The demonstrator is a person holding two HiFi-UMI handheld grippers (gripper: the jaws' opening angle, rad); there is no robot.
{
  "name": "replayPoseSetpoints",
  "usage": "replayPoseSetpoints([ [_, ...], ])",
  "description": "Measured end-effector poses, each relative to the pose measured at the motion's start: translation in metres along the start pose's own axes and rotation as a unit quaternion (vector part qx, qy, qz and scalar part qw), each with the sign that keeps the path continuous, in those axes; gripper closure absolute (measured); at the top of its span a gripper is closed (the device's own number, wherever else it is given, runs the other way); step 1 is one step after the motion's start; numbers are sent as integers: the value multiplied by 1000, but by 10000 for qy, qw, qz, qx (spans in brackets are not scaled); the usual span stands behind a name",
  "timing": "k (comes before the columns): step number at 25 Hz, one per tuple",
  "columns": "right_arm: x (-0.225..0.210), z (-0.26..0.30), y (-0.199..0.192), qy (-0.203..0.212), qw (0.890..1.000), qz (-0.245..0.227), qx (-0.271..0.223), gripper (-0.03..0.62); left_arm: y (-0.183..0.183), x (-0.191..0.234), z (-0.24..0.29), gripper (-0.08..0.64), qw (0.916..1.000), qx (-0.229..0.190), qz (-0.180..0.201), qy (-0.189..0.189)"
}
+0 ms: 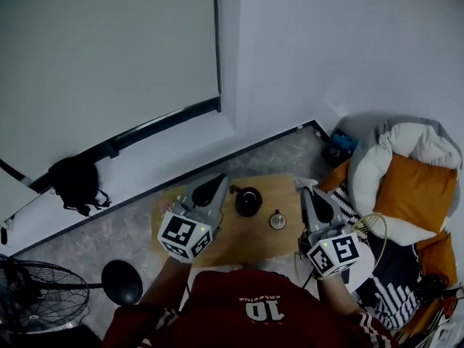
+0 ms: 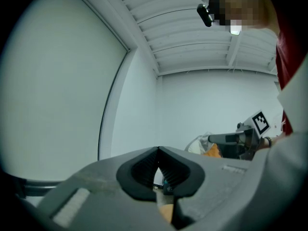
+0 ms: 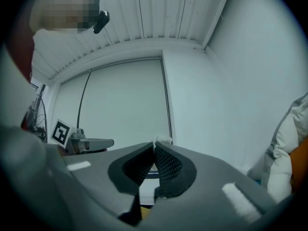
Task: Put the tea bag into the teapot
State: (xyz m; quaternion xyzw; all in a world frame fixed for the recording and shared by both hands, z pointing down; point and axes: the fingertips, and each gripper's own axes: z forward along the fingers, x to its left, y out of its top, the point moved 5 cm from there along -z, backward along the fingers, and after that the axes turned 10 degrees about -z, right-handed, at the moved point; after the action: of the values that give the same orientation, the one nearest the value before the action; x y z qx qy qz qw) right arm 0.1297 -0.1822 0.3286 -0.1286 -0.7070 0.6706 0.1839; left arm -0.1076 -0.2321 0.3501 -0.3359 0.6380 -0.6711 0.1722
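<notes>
A black teapot stands on the small wooden table, with a small round lid lying to its right. My right gripper is held to the right of the lid, tilted upward and shut on a small white tea bag. In the right gripper view only a white scrap of the tea bag peeks past the closed right gripper. My left gripper hovers just left of the teapot. In its own view the left gripper is shut with nothing between the tips.
A white and grey beanbag with an orange cushion lies to the right of the table. A floor fan, a black round base and a black bag stand on the left. White walls rise behind.
</notes>
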Motion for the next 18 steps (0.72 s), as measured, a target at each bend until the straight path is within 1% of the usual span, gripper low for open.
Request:
replayPoseSetpoints([
  [6, 2, 2, -29, 33, 9999, -24, 119, 589, -6, 0, -16, 558, 9999, -103, -129, 46],
  [9, 8, 6, -43, 128, 9998, -44, 146, 589, -10, 5, -28, 558, 9997, -82, -177, 170],
  [13, 15, 11, -71, 275, 9985, -68, 471, 589, -19, 7, -42, 558, 9993, -7, -245, 274],
  [18, 15, 23, -121, 407, 9951, 40, 895, 589, -30, 10, -49, 558, 9987, 137, -274, 405],
])
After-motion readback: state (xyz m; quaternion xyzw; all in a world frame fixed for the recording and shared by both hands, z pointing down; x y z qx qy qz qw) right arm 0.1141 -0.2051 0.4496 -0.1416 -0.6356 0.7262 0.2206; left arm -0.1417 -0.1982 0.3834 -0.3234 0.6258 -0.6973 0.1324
